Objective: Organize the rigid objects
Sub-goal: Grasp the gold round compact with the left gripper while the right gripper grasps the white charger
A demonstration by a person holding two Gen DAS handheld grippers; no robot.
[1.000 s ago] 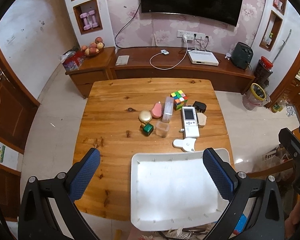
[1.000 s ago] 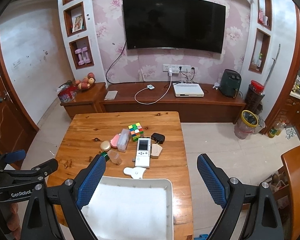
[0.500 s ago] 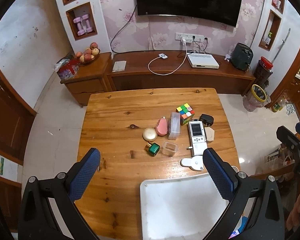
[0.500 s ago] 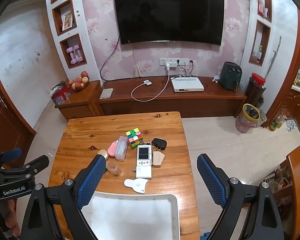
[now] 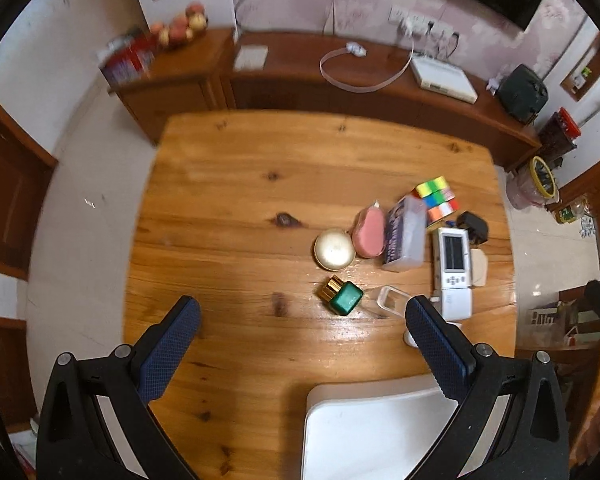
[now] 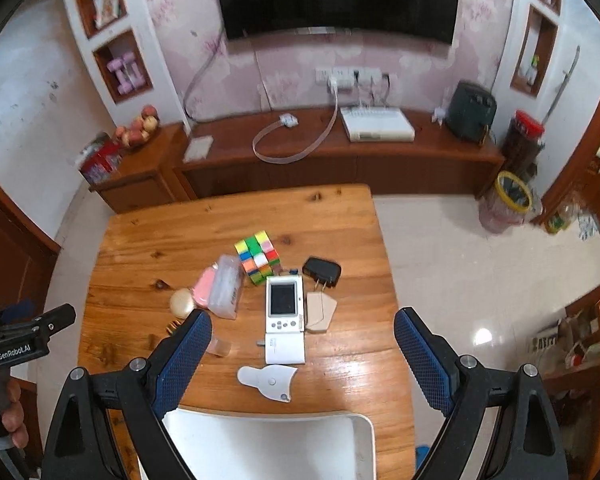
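both claws are spread wide and hold nothing. left gripper point(image 5: 300, 316) hangs above a wooden table point(image 5: 228, 208), its blue-padded fingers point(image 5: 168, 344) framing a small green bottle with a gold cap point(image 5: 342, 295) that lies on its side. right gripper point(image 6: 302, 344) hangs above the same table, over the near end of a white handheld device with a screen point(image 6: 283, 314).

the loose objects sit clustered on the right half of the table in the left wrist view. a round cream compact point(image 5: 334, 249) touches a pink oval case point(image 5: 369, 232), which lies against a clear rectangular box point(image 5: 405, 234). a multicoloured puzzle cube point(image 6: 258, 257) stands just behind the box. a black plug adapter point(image 6: 321, 271) and a tan case point(image 6: 320, 312) lie to the right of the handheld device. a small clear cup point(image 5: 390, 301) sits just right of the green bottle. a white fan-shaped piece point(image 6: 269, 381) lies between the device and a white tray point(image 6: 268, 446), which rests at the near edge of the table.

a hand point(image 6: 14, 412) grips the left tool's handle at the far left of the right wrist view.
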